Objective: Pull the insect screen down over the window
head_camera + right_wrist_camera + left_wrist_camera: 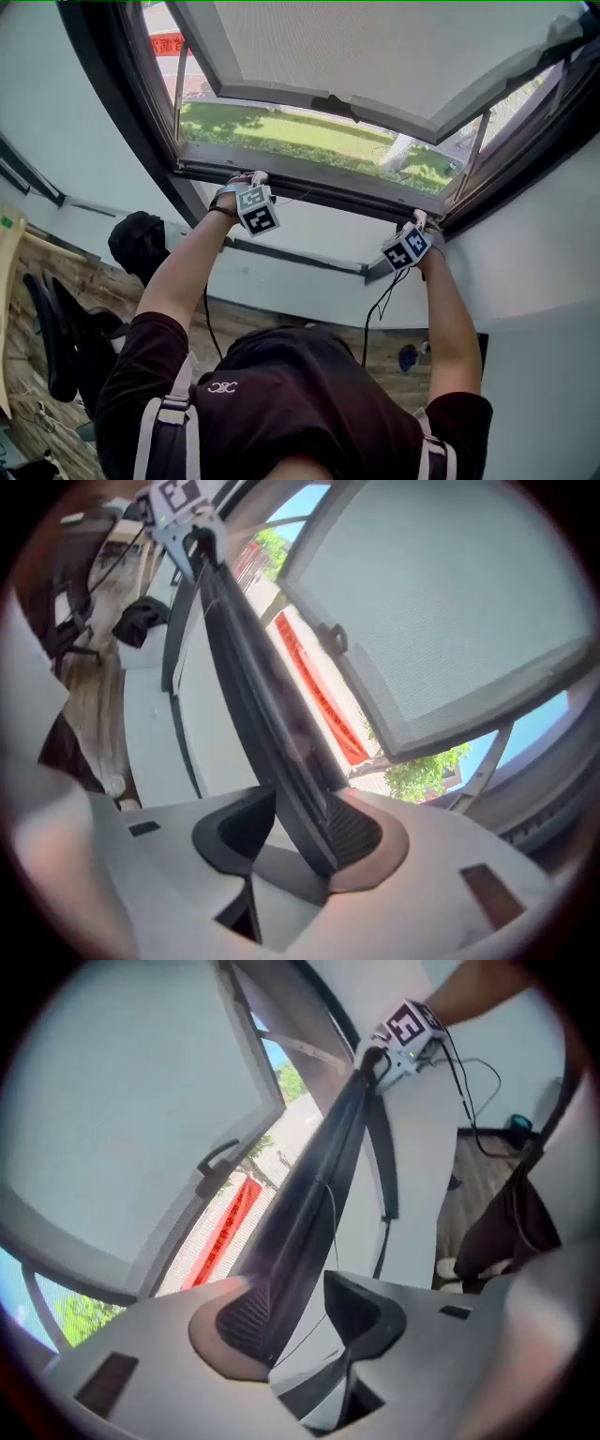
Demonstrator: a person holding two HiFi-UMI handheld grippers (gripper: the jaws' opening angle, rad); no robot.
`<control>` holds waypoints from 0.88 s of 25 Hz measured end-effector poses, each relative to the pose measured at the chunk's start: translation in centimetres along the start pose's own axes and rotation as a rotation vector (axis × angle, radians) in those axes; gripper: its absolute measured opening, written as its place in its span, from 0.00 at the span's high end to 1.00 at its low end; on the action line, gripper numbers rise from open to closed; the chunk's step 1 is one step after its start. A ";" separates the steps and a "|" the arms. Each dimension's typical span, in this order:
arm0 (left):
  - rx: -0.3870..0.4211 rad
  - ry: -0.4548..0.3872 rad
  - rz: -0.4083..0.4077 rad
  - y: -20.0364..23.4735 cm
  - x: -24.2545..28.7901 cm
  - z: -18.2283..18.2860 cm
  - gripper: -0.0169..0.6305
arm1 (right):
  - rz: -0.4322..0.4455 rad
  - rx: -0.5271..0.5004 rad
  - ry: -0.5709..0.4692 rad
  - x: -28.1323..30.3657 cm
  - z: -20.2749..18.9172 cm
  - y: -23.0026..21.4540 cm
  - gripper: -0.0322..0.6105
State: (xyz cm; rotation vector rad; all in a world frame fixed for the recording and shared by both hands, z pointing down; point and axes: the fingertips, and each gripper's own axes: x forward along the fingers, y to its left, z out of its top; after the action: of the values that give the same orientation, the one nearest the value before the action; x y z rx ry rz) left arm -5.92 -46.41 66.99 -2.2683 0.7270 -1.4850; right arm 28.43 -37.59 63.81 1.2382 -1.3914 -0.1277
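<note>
Along the near edge of the window frame (122, 103) runs the insect screen's dark bar (319, 183), and both raised arms reach to it; the left gripper (246, 178) has its fingers (239, 1321) clamped on the bar near its left end; the right gripper (419, 223) grips it near the right end, fingers closed on it, ribbed pad (361, 832) flat against the bar; beyond, the sash (375, 47) stands swung outward over grass (281, 131).
</note>
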 end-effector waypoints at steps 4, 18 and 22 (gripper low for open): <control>-0.282 -0.180 0.050 1.7 -3.1 2.1 0.87 | -0.010 0.239 -0.213 -2.9 3.7 -0.8 0.85; -0.774 -0.686 0.247 3.5 -18.0 9.2 0.97 | 0.072 0.980 -0.738 -16.4 12.4 -2.3 0.94; -0.757 -0.707 0.250 0.8 -19.9 10.0 0.97 | 0.024 0.995 -0.782 -18.7 12.0 -1.3 0.94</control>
State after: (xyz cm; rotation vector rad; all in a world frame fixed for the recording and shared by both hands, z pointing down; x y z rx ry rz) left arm -3.38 -35.53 47.67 -2.7944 1.4002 -0.2162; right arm 14.72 -31.80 47.26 2.1163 -2.2799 0.1434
